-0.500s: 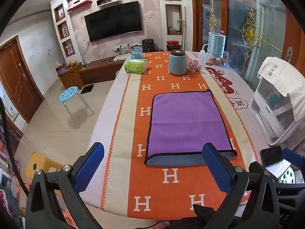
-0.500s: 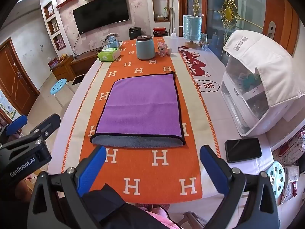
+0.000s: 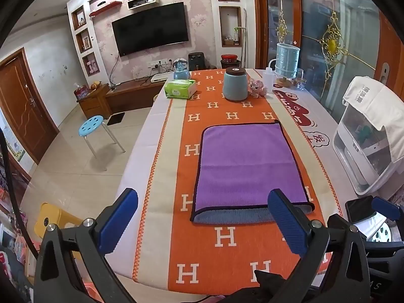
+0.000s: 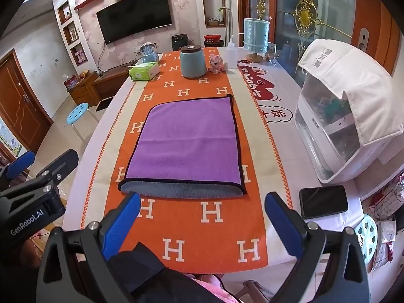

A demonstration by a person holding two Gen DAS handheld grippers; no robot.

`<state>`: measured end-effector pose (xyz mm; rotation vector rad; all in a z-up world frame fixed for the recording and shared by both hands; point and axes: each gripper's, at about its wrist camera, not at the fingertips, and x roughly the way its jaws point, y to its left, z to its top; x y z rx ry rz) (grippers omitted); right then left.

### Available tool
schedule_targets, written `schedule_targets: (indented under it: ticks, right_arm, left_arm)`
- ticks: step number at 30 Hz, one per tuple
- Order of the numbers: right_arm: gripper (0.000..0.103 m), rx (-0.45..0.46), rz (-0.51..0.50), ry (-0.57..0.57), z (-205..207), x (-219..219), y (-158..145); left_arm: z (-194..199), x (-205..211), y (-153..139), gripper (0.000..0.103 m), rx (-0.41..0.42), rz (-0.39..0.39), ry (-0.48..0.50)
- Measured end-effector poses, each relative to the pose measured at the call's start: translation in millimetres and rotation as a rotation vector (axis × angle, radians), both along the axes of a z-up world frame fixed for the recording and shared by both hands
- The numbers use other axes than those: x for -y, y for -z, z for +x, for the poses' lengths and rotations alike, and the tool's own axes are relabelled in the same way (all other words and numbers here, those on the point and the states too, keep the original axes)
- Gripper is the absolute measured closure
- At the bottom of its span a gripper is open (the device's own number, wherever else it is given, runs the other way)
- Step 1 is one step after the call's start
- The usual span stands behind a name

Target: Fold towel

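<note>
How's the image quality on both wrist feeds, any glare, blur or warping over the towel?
Left wrist view: towel sharp and evenly lit, no glare; fisheye bends the table edges, corners black. Right wrist view: towel equally crisp; the phone screen shows a faint sheen only.

A blue jar (image 4: 192,60) is standing near the counter's (image 4: 282,166) far edge, with a green tissue pack (image 4: 144,71) toward the far left corner. A phone (image 4: 323,201) is lying by the near right corner, beside what may be a white appliance (image 4: 335,131).
</note>
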<state>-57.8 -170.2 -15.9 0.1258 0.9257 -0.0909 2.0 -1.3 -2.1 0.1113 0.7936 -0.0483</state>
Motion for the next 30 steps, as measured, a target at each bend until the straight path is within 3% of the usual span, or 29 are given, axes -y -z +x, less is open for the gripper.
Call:
schedule_targets:
  ticks: [30]
  right_arm:
    - [0.004, -0.011, -0.009, -0.029, 10, 10, 7]
  left_arm:
    - [2, 6, 3, 0.001, -0.017, 0.0, -0.034]
